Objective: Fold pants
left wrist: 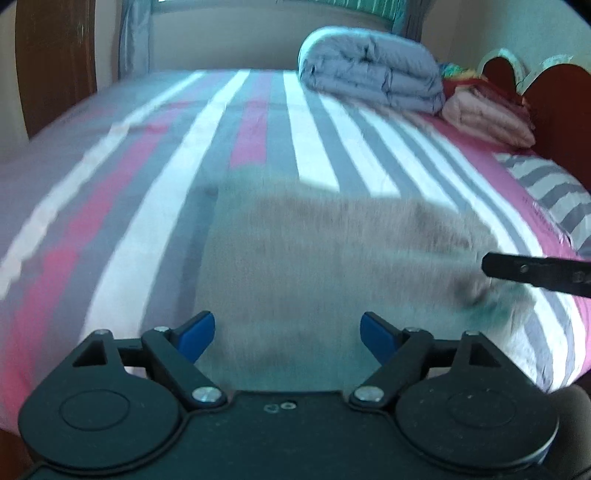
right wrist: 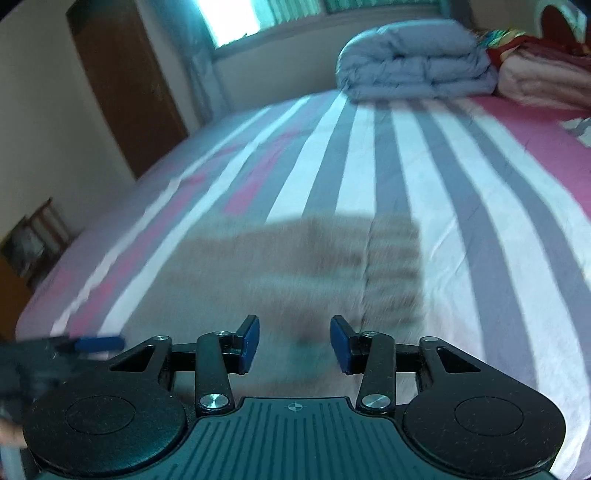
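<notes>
Striped bed (left wrist: 317, 122); folded grey duvet (left wrist: 373, 70); wooden wardrobe (right wrist: 125, 85); bright window (right wrist: 236, 18)

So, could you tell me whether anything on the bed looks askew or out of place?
Nothing stands out. The pants lie flat as a folded rectangle on the striped bedsheet, though motion blur hides fine creases. The folded quilt is stacked neatly at the far end.

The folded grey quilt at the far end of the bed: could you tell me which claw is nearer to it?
Neither, clearly. The left claw and right claw both sit open over the pants, with the quilt far ahead and right.
</notes>
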The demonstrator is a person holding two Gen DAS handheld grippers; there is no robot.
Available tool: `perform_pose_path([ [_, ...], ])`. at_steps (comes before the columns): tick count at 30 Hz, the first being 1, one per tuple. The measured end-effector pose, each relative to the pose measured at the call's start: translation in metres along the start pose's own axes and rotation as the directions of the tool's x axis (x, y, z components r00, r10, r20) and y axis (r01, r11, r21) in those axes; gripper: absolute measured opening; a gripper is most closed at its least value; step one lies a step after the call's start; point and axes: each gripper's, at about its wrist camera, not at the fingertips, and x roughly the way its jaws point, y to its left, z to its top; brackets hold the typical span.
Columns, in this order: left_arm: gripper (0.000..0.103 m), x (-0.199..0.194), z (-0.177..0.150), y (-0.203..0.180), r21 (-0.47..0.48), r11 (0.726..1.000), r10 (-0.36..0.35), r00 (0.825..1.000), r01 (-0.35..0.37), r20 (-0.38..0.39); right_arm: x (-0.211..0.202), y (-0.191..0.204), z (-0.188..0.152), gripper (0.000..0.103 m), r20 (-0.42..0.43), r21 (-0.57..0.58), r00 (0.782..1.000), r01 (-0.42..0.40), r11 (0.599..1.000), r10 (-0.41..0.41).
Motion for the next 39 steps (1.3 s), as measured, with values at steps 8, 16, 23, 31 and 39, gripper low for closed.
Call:
perform_pose_path([
  [8, 0.049, 0.040, 0.044, 0.010, -0.042, 0.999, -0.022, 1.000, 0.022, -0.011, 0.026, 0.003, 0.029, 0.052, 0.026, -0.041, 0.995, 0.094, 0.995, -0.092],
  [16, 0.047, 0.097, 0.054, 0.015, -0.033, 0.999, 0.003, 0.995, -0.007, -0.105, 0.065, -0.011, 0.021, 0.052, -0.058, -0.074, 0.990, 0.127, 0.989, -0.131],
  [23, 0.046, 0.091, 0.082, 0.014, 0.017, 0.998, -0.064, 0.996, 0.065, -0.061, 0.050, -0.013, 0.037, 0.052, -0.018, -0.039, 0.998, 0.063, 0.997, -0.063],
  [31, 0.013, 0.156, 0.090, 0.037, -0.051, 0.997, -0.057, 0.991, 0.051, -0.124, 0.105, -0.014, 0.026, 0.052, -0.147, -0.059, 0.989, 0.022, 0.998, -0.030],
  [39, 0.014, 0.139, 0.104, 0.063, -0.245, 0.963, -0.128, 0.990, 0.111, -0.058, 0.096, -0.012, 0.017, 0.052, -0.116, -0.105, 0.993, 0.015, 0.994, -0.028],
])
